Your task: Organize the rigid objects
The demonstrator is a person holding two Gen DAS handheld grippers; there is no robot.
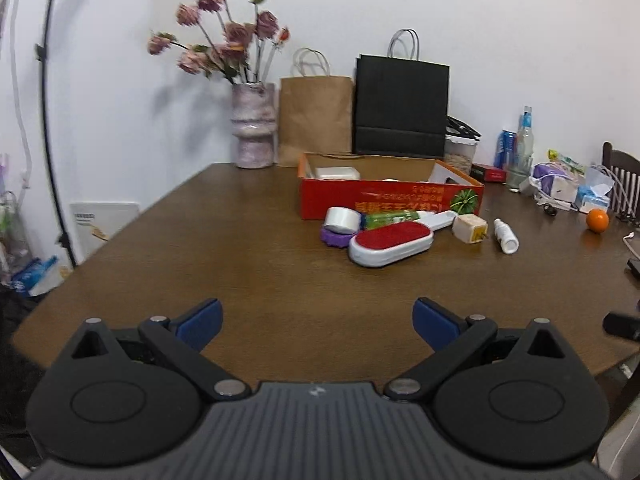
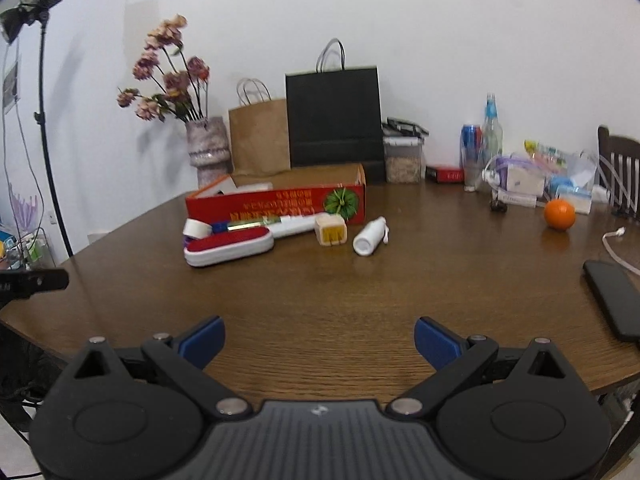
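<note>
black hand-held gripper (image 1: 318, 322), blue fingertips (image 1: 202, 322)

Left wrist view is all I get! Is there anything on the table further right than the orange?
Observer: Yes, a black phone lies flat near the right edge of the table.
Operator: Is it charging?
Observer: No. The white cable ends in a loose plug on the wood, not in the phone.
Operator: What's on top of the black pole?
Observer: A black lamp head, tilted to one side.
</note>
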